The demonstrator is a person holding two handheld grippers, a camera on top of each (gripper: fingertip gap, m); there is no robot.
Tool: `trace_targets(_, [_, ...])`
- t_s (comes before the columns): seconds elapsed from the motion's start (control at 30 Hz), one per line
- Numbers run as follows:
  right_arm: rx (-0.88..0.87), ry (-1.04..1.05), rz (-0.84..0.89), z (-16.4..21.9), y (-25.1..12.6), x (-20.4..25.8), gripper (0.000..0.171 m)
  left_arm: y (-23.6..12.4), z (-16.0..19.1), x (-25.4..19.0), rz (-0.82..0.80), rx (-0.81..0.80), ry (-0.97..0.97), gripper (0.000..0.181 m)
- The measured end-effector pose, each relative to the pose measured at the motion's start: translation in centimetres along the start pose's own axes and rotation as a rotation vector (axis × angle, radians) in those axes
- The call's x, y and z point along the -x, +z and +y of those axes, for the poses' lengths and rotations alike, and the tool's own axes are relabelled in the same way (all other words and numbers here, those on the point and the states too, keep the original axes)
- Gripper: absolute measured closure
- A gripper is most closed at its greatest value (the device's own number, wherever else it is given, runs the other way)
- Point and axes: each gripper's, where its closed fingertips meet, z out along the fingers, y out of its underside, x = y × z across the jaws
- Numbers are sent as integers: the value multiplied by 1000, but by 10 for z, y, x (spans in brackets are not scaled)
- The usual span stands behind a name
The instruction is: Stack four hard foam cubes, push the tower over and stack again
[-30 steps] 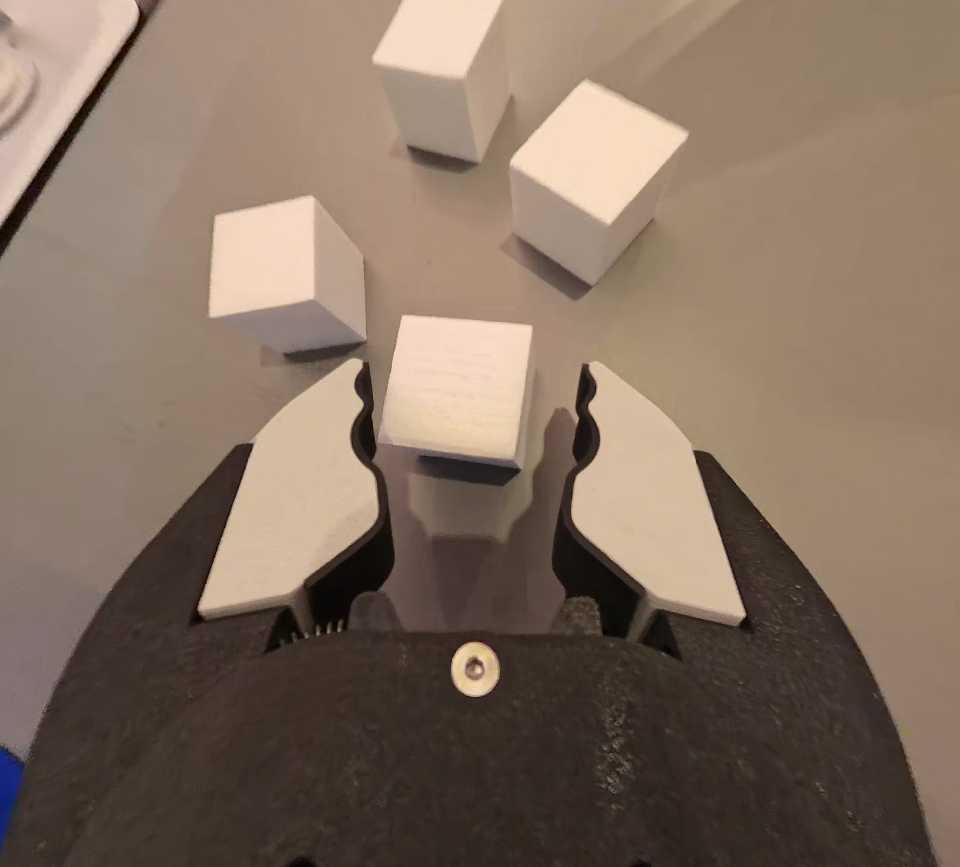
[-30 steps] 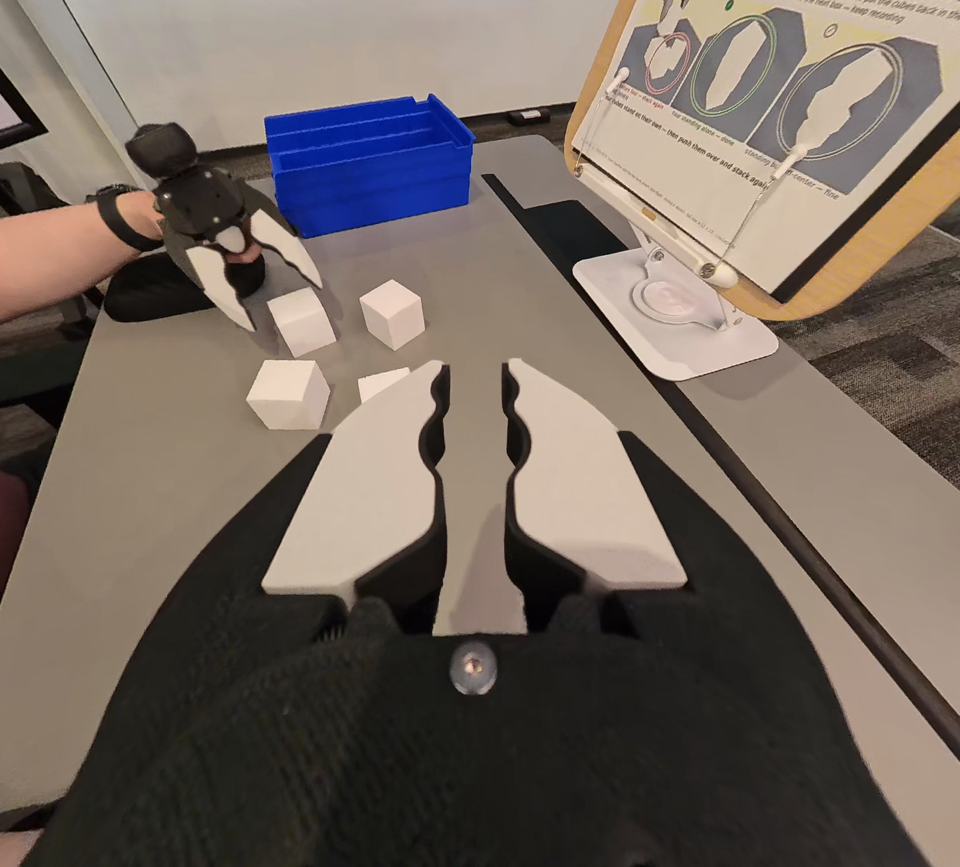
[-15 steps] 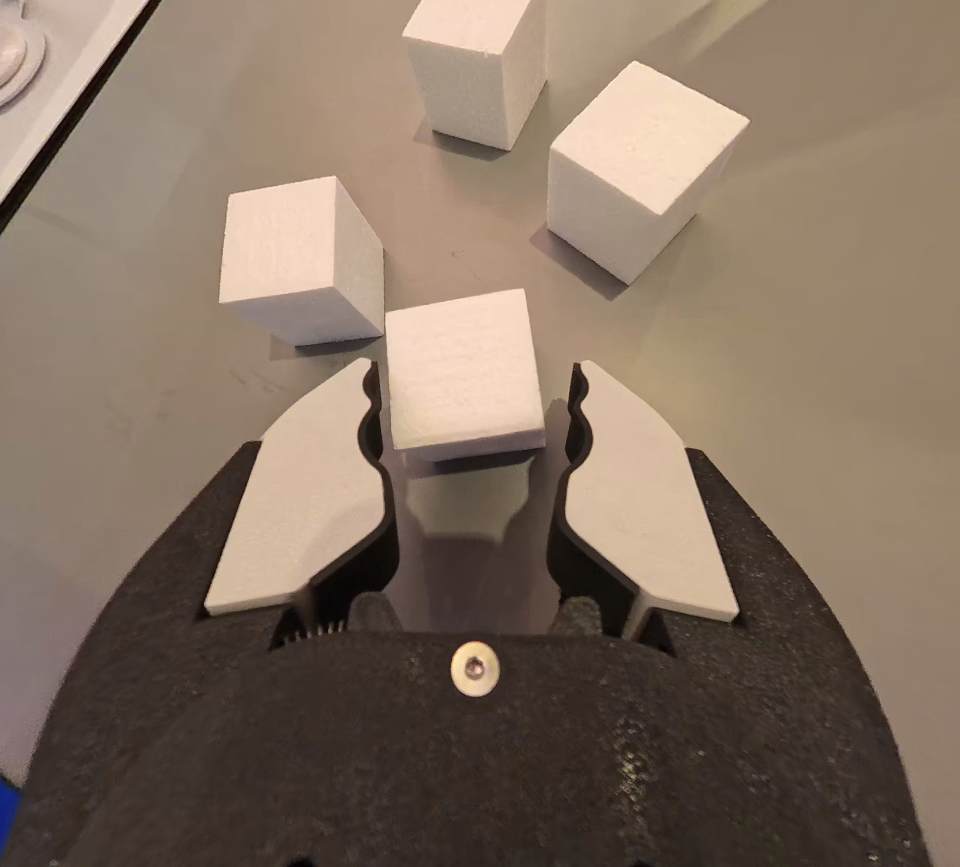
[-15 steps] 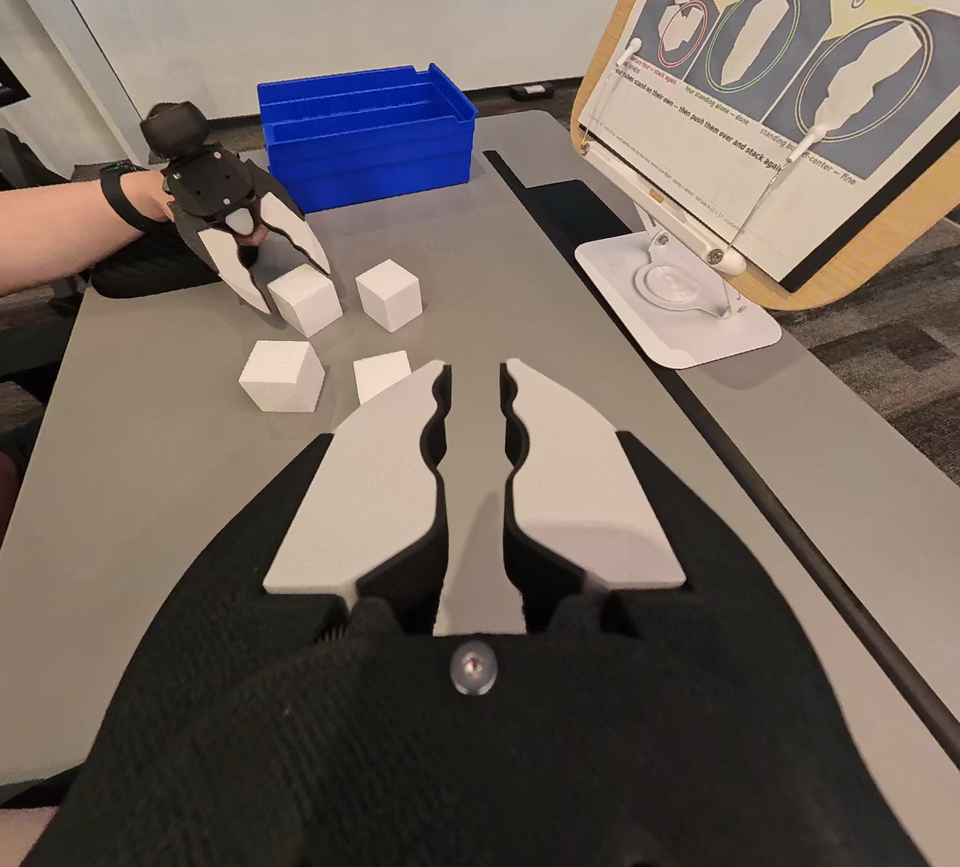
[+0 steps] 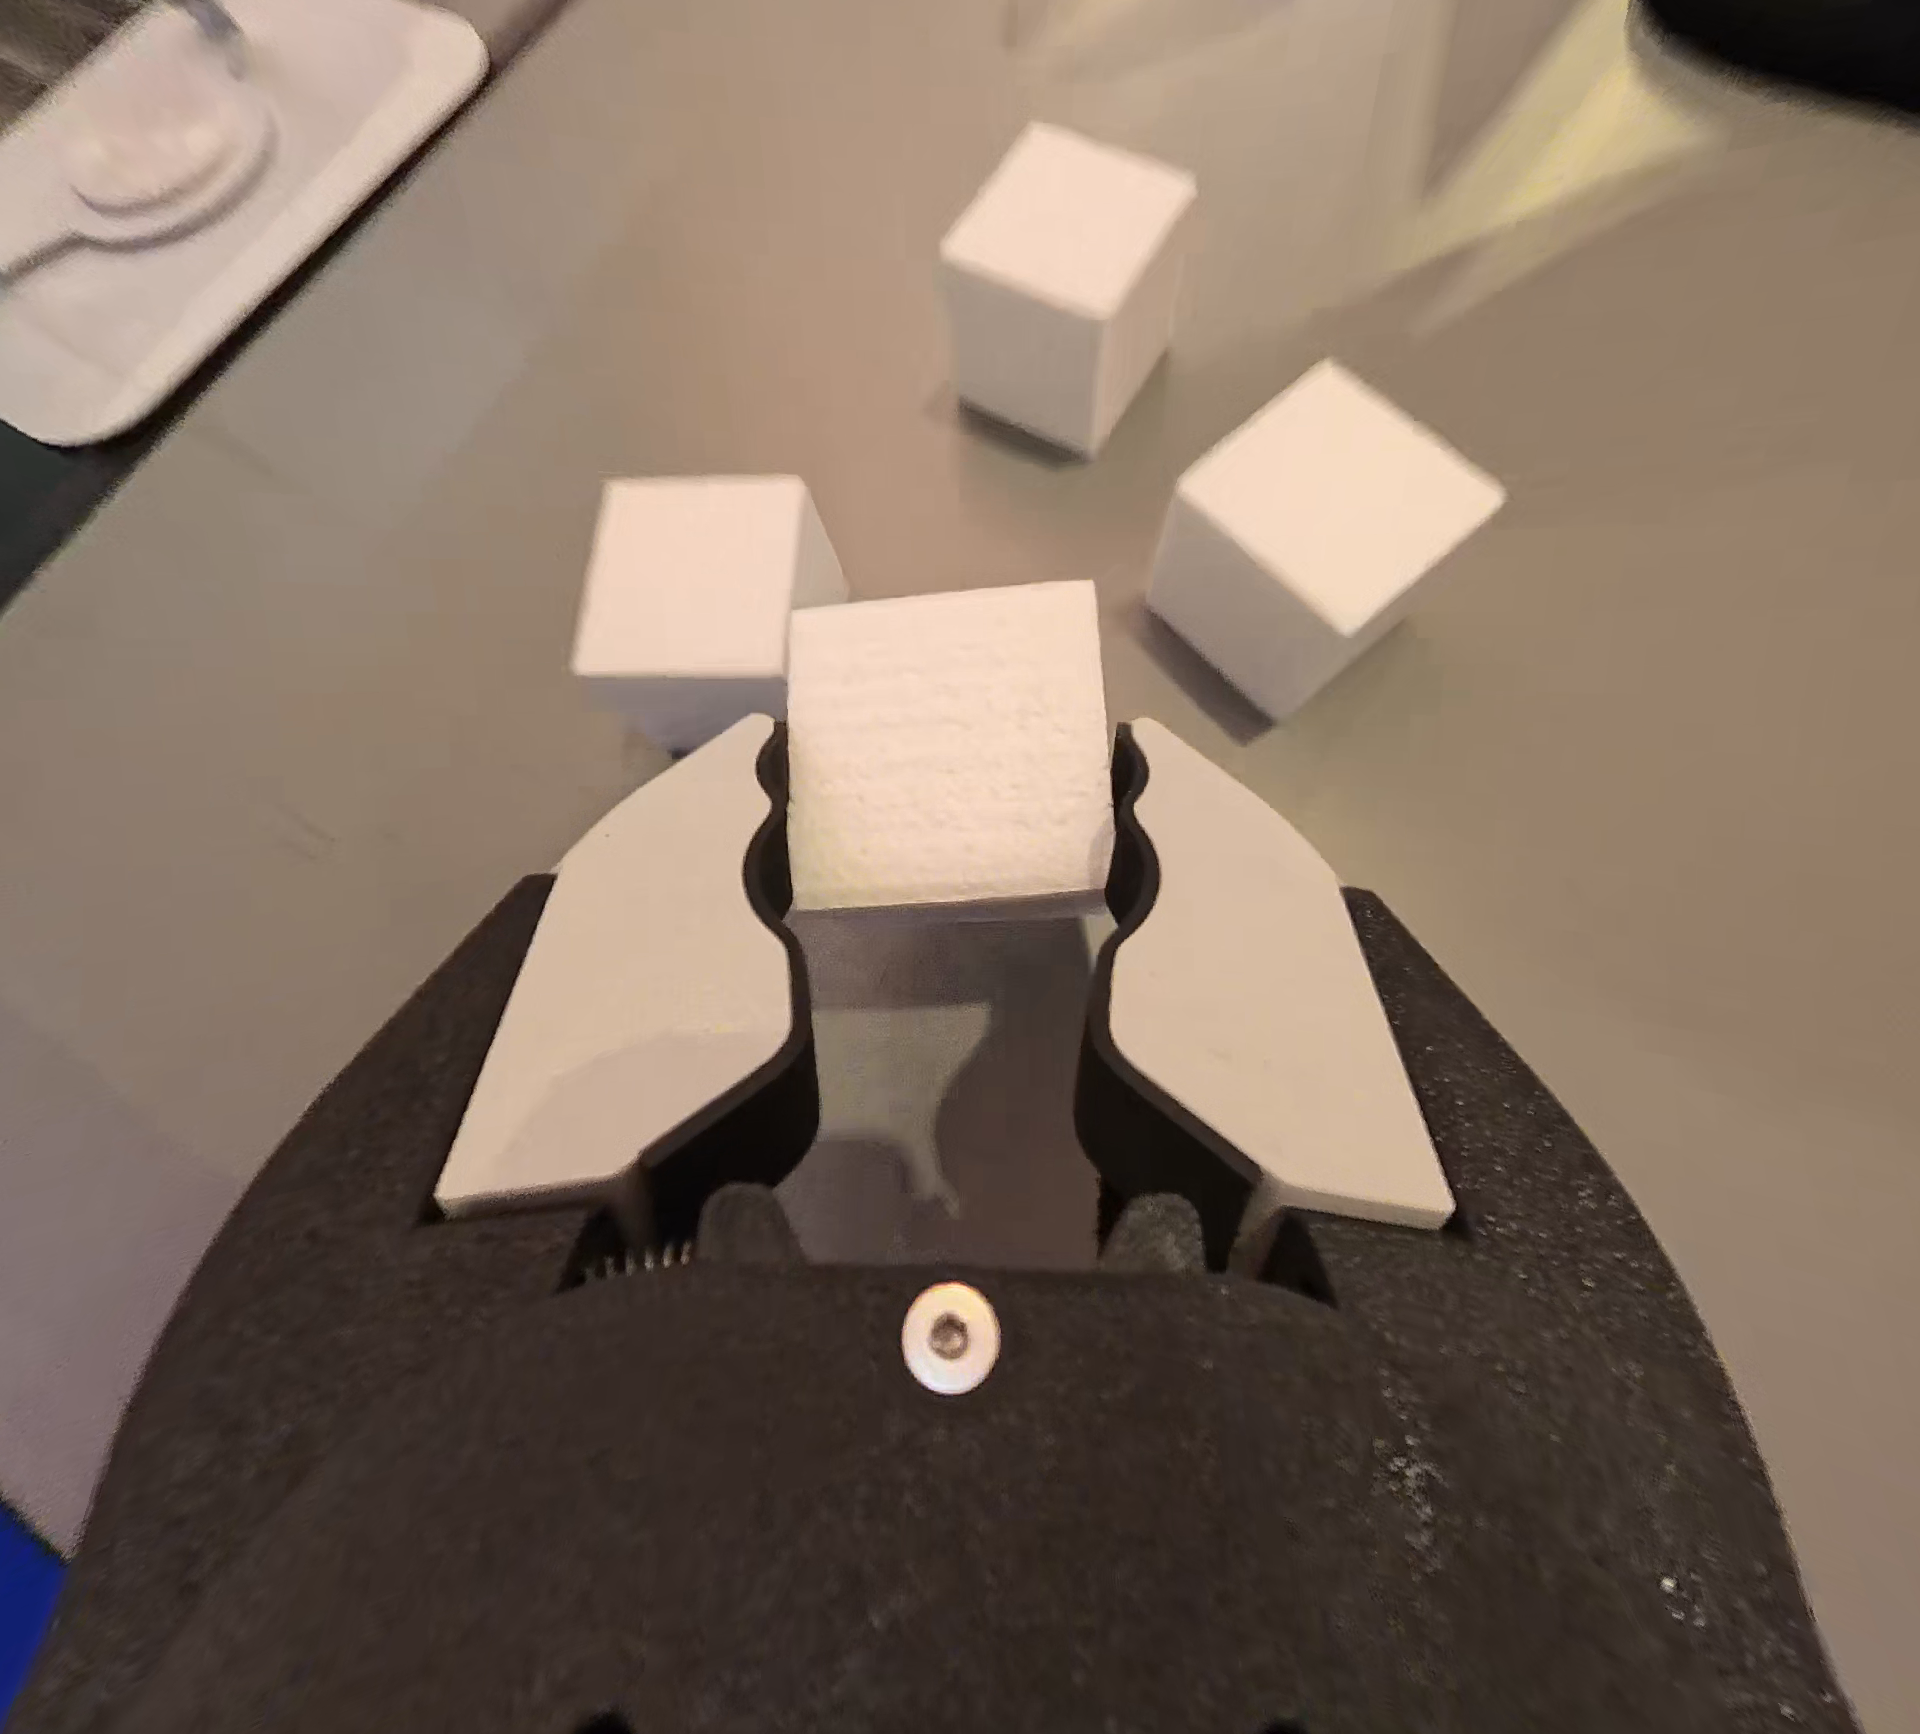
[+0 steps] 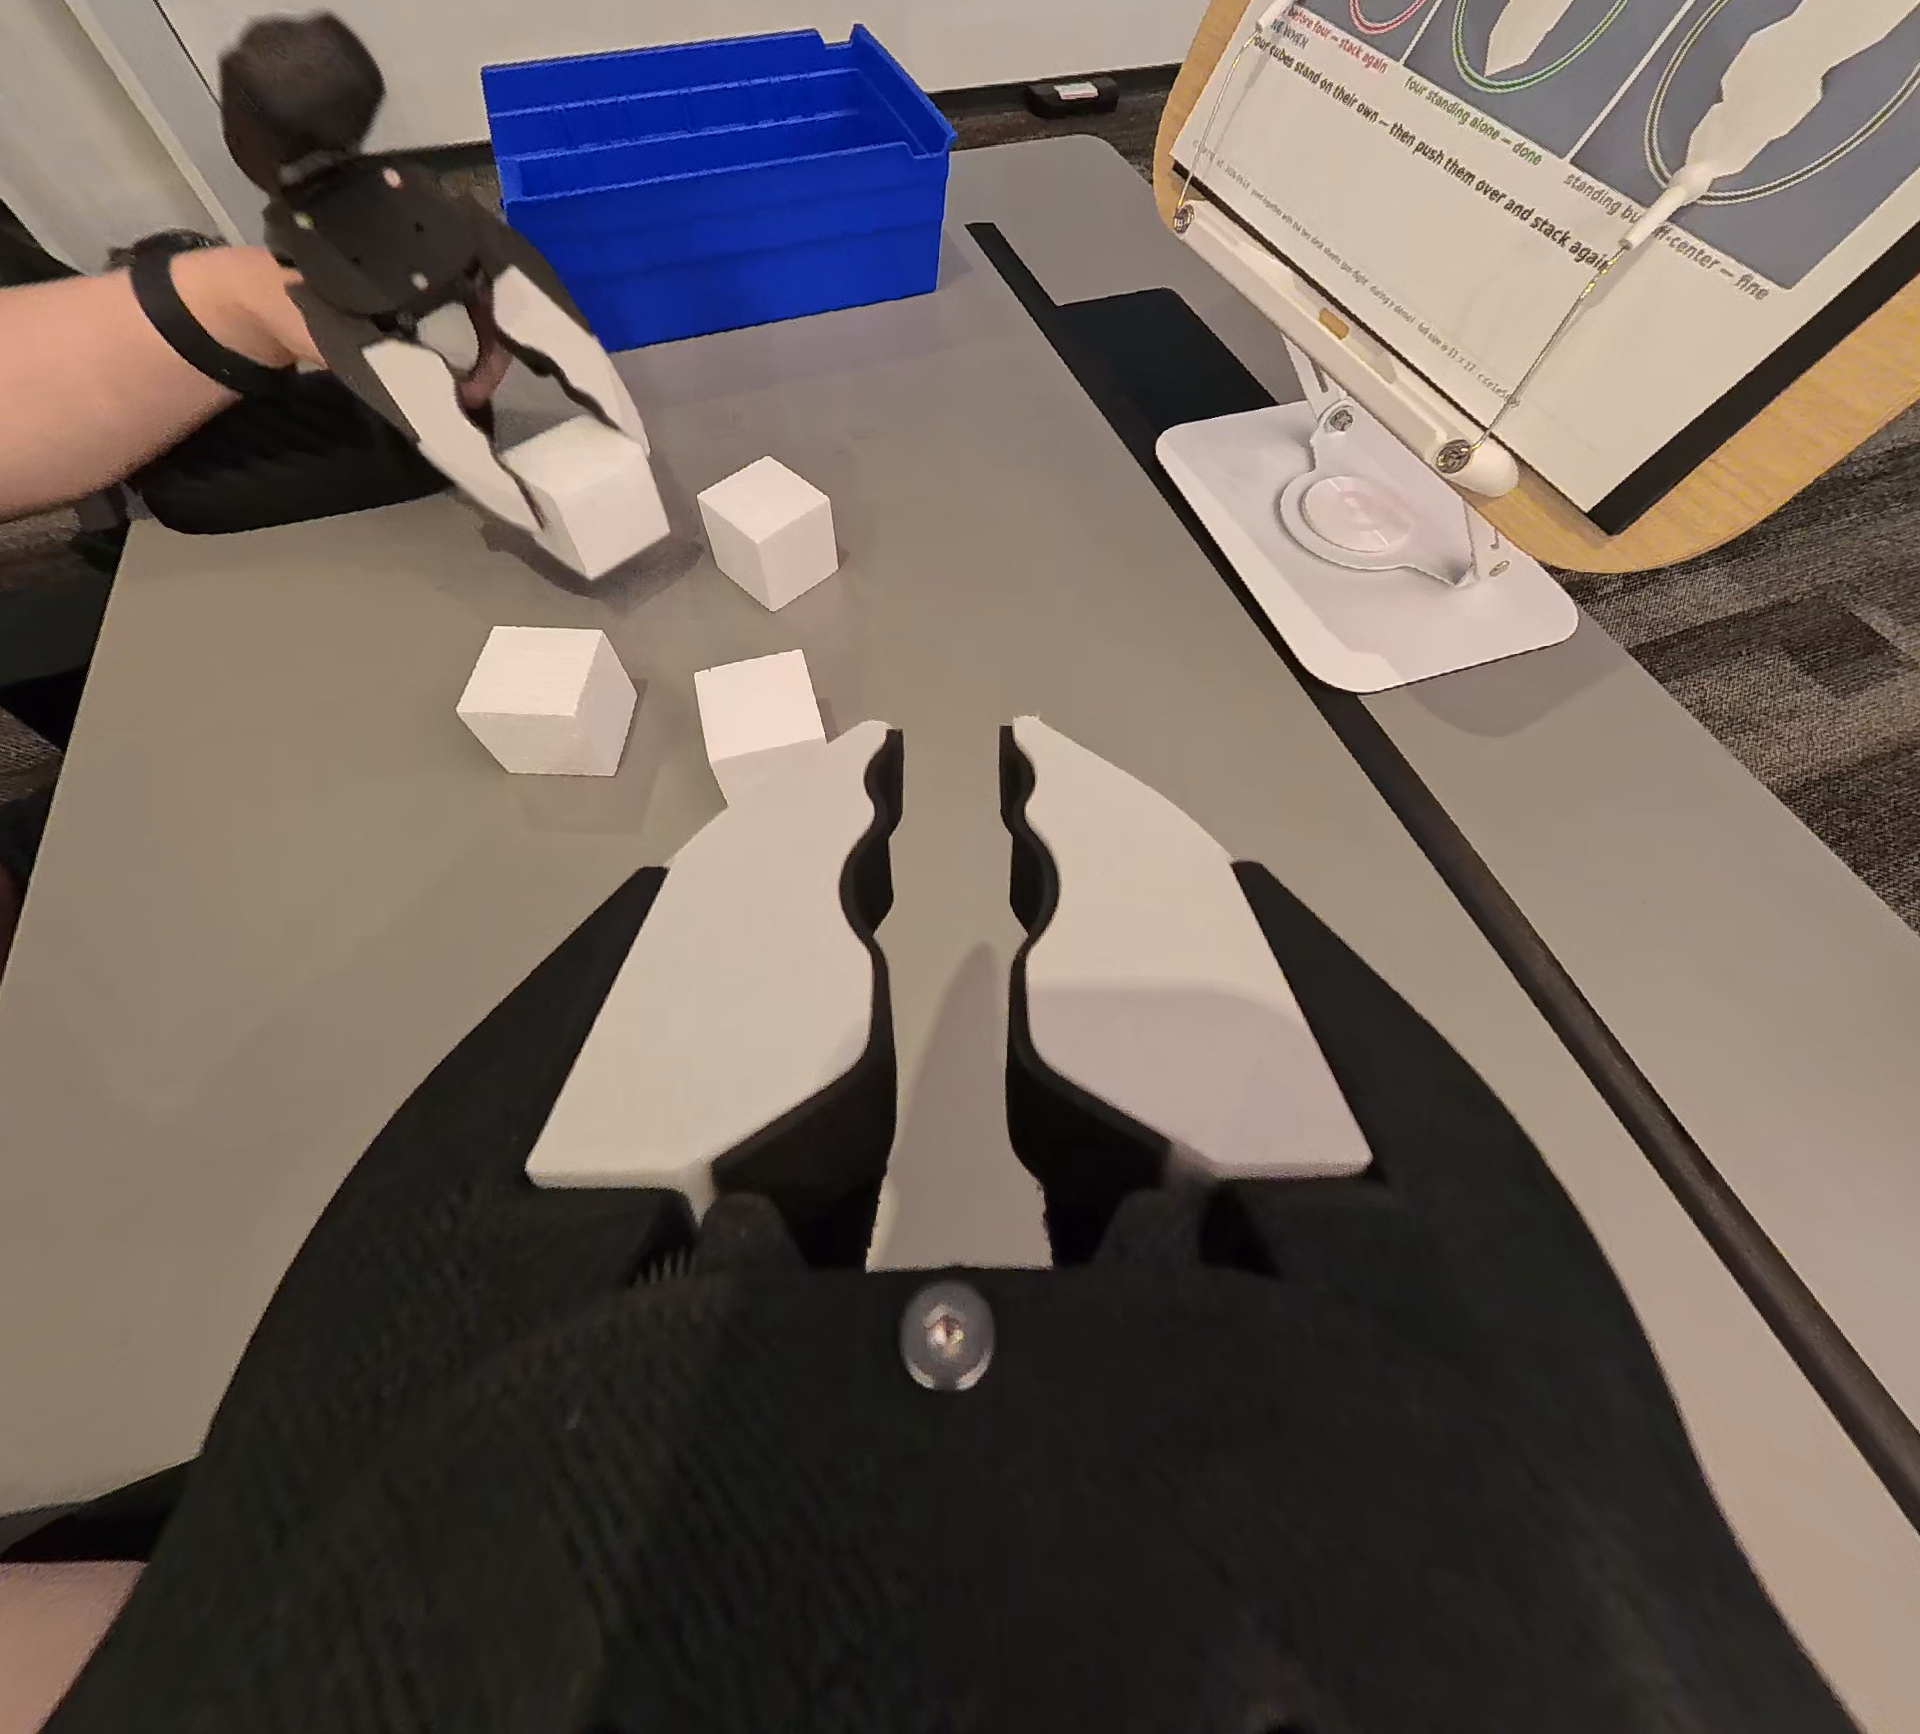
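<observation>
Held foam cube (image 5: 940,754), clamped in left tongs (image 5: 943,811), raised just off the grey counter (image 5: 312,853) toward its far left corner; three loose cubes close by. Could slip or swing into nearest cube (image 5: 691,598), given the shallow tip grip. Right tongs (image 6: 951,837) idle, slightly parted, gripping nothing. Blue bin (image 6: 717,198) and instruction board (image 6: 1558,126) visible in right wrist view only.

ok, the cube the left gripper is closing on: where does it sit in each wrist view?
Left wrist view: the gripped cube sits centre frame, between the left gripper's jaws.
Right wrist view: same cube upper left, in the far-off left gripper, in front of the blue bin.
Shared landmark: the white stand base, upper left in the left wrist view, at right in the right wrist view.
</observation>
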Motion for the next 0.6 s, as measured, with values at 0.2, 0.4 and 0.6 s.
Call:
trace_targets(0.2, [10, 0, -10, 2, 1, 1, 153, -3, -37, 29, -57, 13, 125, 122])
trace_targets(0.4, [49, 5, -5, 10, 4, -2, 153, 18, -53, 49, 38, 20, 128, 122])
trace_targets(0.6, [52, 11, -3, 12, 5, -4, 153, 32, -54, 54, 59, 35, 134, 122])
